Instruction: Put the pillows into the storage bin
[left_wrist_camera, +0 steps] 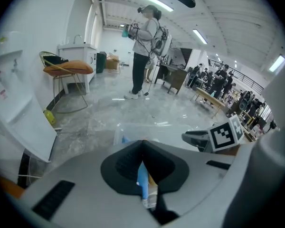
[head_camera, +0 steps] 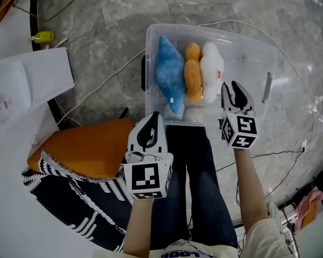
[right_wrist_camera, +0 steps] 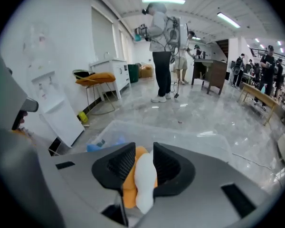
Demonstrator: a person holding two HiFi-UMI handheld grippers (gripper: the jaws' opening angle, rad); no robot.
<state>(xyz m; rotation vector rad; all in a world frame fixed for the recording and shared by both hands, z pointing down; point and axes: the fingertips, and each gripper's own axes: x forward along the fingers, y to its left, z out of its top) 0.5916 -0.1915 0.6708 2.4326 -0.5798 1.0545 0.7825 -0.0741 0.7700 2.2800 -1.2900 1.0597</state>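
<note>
pillows [head_camera: 192, 74] upright in storage bin [head_camera: 247, 44] | left gripper [head_camera: 151, 121] just beside bin, jaws together, empty | right gripper [head_camera: 231, 86] over bin, jaws slightly apart, empty | risk: a low swing could topple white pillow [head_camera: 211, 71]

Head view looks steeply down—all share bin [head_camera: 251, 51].

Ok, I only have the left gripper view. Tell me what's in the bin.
Observer: The head view shows three pillows side by side in the storage bin: a blue pillow, an orange pillow and a white pillow.
Operator: Now give me the right claw.
Observer: The right claw hangs above the bin's near edge. Its jaws are apart and grip nothing; the white pillow only shows beyond the gap.
</note>
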